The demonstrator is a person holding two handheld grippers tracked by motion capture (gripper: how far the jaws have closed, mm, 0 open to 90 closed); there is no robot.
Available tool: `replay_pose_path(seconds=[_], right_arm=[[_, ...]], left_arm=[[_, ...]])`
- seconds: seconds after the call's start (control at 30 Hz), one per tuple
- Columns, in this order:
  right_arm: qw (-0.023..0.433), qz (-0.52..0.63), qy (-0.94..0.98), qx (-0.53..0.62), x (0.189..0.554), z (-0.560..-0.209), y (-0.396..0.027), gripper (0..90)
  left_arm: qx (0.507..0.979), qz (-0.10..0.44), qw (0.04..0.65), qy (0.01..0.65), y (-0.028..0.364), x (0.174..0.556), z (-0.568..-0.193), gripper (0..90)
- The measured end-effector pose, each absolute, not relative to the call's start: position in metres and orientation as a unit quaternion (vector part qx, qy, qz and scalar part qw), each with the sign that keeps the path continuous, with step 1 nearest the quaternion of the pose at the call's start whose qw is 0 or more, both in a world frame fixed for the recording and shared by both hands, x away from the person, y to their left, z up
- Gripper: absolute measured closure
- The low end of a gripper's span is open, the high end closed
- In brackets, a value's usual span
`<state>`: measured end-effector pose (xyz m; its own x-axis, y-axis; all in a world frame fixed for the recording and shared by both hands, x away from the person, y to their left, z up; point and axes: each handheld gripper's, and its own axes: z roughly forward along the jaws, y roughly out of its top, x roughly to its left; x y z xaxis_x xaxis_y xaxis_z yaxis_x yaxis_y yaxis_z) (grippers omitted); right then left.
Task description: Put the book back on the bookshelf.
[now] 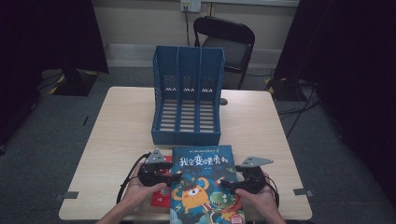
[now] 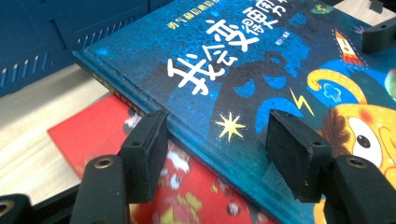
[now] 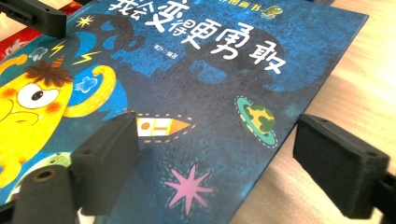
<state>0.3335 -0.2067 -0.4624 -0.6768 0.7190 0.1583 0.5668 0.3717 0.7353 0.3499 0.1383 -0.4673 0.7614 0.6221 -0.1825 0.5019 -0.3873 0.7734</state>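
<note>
The blue picture book lies flat, cover up, at the near edge of the table, its spine side resting partly on a thinner red book that pokes out from under it on the left. The left gripper sits at the spine edge with its jaws standing apart, 1 over the red book and 1 over the blue cover, pressing on nothing. The right gripper straddles the opposite long edge, jaws wide, 1 above the cover and 1 over bare table, also gripping nothing. Beyond the books stands a blue file rack with 3 slots, all empty as far as the high view shows. Judging from this, the work is at its start: both grippers are lined up on the book's 2 sides, but no hold is made, and lifting, turning upright and slotting into the rack all seem left to do.
</note>
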Motion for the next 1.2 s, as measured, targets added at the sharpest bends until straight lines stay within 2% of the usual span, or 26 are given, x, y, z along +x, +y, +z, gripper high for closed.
replay_pose_path(seconds=[0.17,0.43,0.57,0.6,0.7,0.8,0.9,1.2], right_arm=[[0.072,0.405,0.817,0.405,0.34,-0.466,-0.213,7.6],[0.08,0.397,0.821,0.404,0.341,-0.464,-0.213,7.5],[0.099,0.399,0.82,0.399,0.338,-0.458,-0.212,8.8],[0.117,0.415,0.813,0.392,0.334,-0.451,-0.212,11.0],[0.123,0.429,0.807,0.388,0.332,-0.445,-0.213,14.3],[0.108,0.434,0.804,0.392,0.338,-0.443,-0.212,15.9],[0.089,0.42,0.809,0.401,0.349,-0.443,-0.206,13.0],[0.076,0.411,0.809,0.414,0.379,-0.439,-0.188,9.4]], left_arm=[[0.826,0.072,0.441,0.343,0.129,0.358,-0.468,38.6],[0.828,0.063,0.448,0.332,0.131,0.36,-0.469,38.0],[0.829,0.056,0.449,0.329,0.132,0.357,-0.468,37.0],[0.828,0.053,0.451,0.33,0.133,0.358,-0.469,36.8],[0.823,0.042,0.458,0.334,0.135,0.36,-0.469,36.8],[0.822,0.041,0.46,0.334,0.135,0.36,-0.47,36.4],[0.822,0.042,0.46,0.334,0.135,0.36,-0.47,36.0],[0.818,0.039,0.464,0.338,0.135,0.363,-0.47,34.8]])
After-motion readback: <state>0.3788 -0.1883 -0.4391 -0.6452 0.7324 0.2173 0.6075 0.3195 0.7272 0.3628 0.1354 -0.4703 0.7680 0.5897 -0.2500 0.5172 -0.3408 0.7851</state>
